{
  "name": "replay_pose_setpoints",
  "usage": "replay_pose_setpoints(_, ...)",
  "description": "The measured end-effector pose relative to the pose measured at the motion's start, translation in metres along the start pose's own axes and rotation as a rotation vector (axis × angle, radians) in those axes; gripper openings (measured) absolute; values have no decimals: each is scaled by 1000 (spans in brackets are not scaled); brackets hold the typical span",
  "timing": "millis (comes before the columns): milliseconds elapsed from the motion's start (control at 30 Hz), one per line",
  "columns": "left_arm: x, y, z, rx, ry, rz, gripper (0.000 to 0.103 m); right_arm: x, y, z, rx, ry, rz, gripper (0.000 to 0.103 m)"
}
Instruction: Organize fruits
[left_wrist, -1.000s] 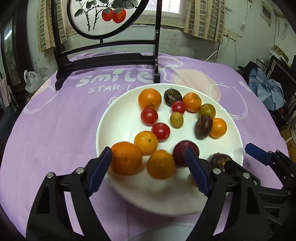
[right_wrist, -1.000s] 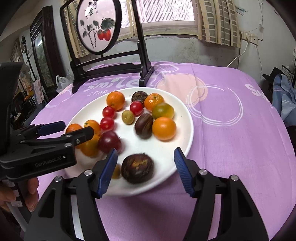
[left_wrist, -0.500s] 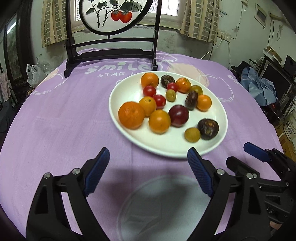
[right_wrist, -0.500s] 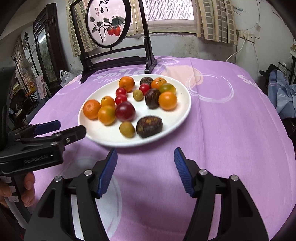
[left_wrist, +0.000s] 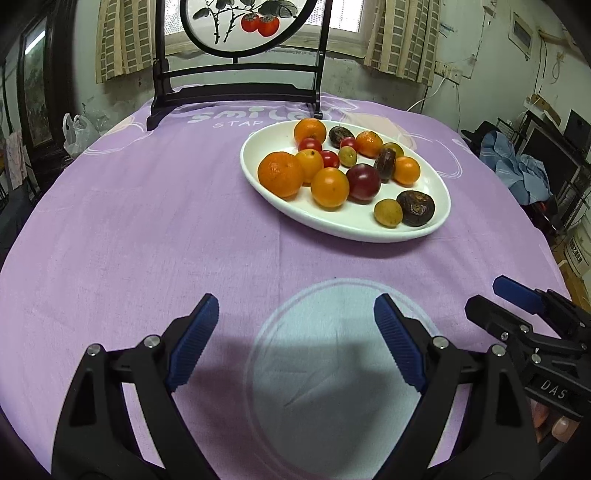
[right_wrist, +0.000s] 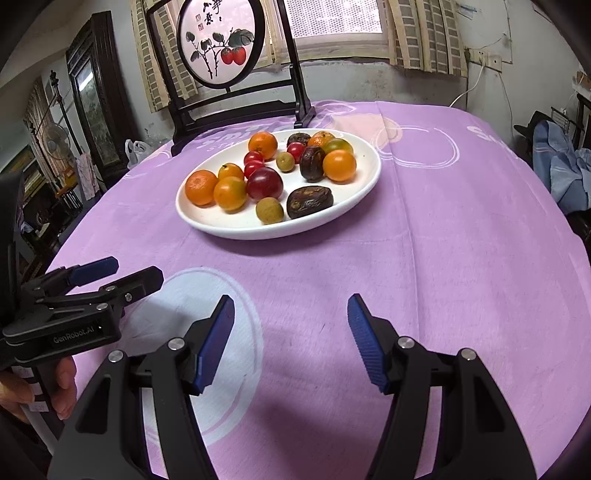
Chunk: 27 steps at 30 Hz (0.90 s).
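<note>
Both wrist views look downward across the tablecloth (left_wrist: 147, 229) from nearby — sharing the fruit plate (right_wrist: 362, 192).

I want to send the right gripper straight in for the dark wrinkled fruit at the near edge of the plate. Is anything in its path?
Nothing visible. Only bare purple tablecloth lies between the open right gripper and the dark wrinkled fruit. The left gripper sits off to the side, and the plate has a low rim.

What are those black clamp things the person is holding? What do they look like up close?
Each is a black plastic hand tool, shaped like a big spring clamp. The left gripper and right gripper both end in two fingers lined with ribbed blue pads, pinned with silver bolts. White lettering marks the bodies. No cables or sleeves show.
</note>
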<state>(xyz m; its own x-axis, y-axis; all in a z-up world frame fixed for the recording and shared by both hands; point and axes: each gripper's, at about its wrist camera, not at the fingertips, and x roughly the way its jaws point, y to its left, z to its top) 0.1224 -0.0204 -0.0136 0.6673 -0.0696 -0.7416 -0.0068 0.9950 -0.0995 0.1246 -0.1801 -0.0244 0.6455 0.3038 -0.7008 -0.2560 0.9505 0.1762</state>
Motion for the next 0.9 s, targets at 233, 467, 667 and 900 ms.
replay_pose_setpoints(233, -3, -1, -9, 46, -11, 35, 88, -3, 5, -12, -7, 10, 9, 64)
replay_pose_setpoints(467, -3, 0, -17, 54, -12, 36, 88, -9, 6, -23, -23, 13, -33, 64)
replay_pose_setpoints(667, 0, -2, -23, 71, 7, 31, 88, -8, 6, -30, -31, 30, -61, 64)
replay_pose_setpoints(900, 8, -2, -31, 71, 51, 42, 88, -3, 6, -35, -31, 56, -77, 64)
